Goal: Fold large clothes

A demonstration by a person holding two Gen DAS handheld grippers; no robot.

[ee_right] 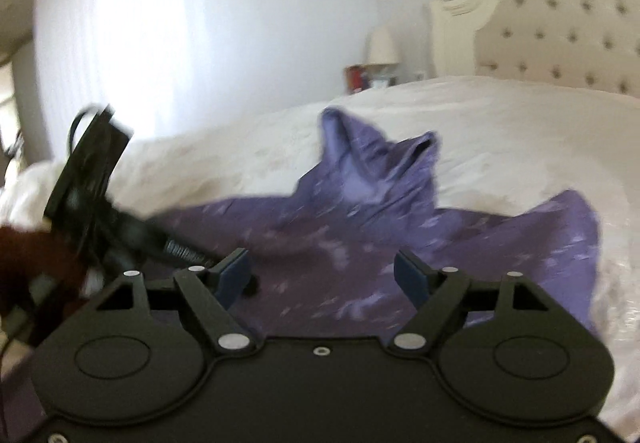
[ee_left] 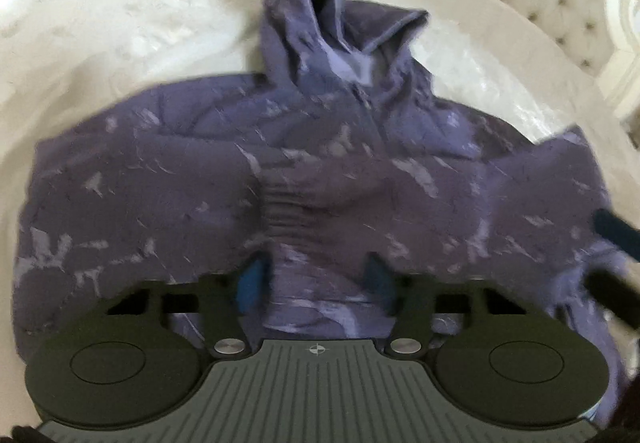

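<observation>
White bedding is filling the background, with a tufted headboard (ee_right: 568, 27) rising behind the bed (ee_left: 120, 23); I am working over that bed with both tools. My left gripper (ee_left: 314, 277) is hovering low with its jaws spread wide and nothing between them, the ribbed cuff (ee_left: 286, 217) lying just ahead of the blue pads; my right gripper (ee_right: 326, 277) is likewise standing wide open and empty, poised above the cloth. Beyond them the purple hoodie (ee_left: 320, 163) is lying on the bed, hood (ee_left: 320, 3) pointing away from me; both sleeves appear to be folded in across the chest, so I am judging the sleeve step done. What is left, I think, is bringing the hem up toward the hood and tidying the hood itself. As for containers, I am seeing no basket or bin; only a lamp (ee_right: 382, 45) and something red beside it, too blurred to name.
</observation>
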